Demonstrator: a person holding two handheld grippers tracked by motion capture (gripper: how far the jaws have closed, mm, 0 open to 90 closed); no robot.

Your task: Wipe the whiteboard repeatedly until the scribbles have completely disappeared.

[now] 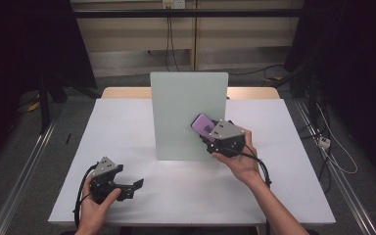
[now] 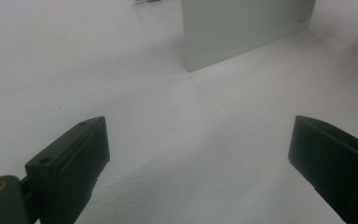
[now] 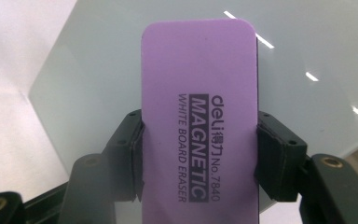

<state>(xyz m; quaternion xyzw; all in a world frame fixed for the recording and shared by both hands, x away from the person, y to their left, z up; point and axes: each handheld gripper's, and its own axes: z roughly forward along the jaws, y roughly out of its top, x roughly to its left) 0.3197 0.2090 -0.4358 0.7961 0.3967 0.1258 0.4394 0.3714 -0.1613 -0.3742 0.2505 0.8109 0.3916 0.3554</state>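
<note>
A purple magnetic whiteboard eraser (image 3: 198, 112) sits clamped between the jaws of my right gripper (image 3: 199, 154), whose pads press on its two long sides. In the high view the eraser (image 1: 203, 125) is held against the lower right of an upright pale green board (image 1: 188, 115) standing mid-table, with the right gripper (image 1: 210, 132) just below and right of it. My left gripper (image 1: 138, 183) rests low at the front left of the table, well apart from the board. Its jaws stand wide open with nothing between the fingers (image 2: 70, 161), over bare white tabletop (image 2: 191, 140).
The board's lower corner (image 2: 242, 32) shows ahead of the left gripper. The white tabletop (image 1: 284, 147) spreads around the board. Dark curtains, floor rails and cables (image 1: 333, 156) lie beyond the table's edges.
</note>
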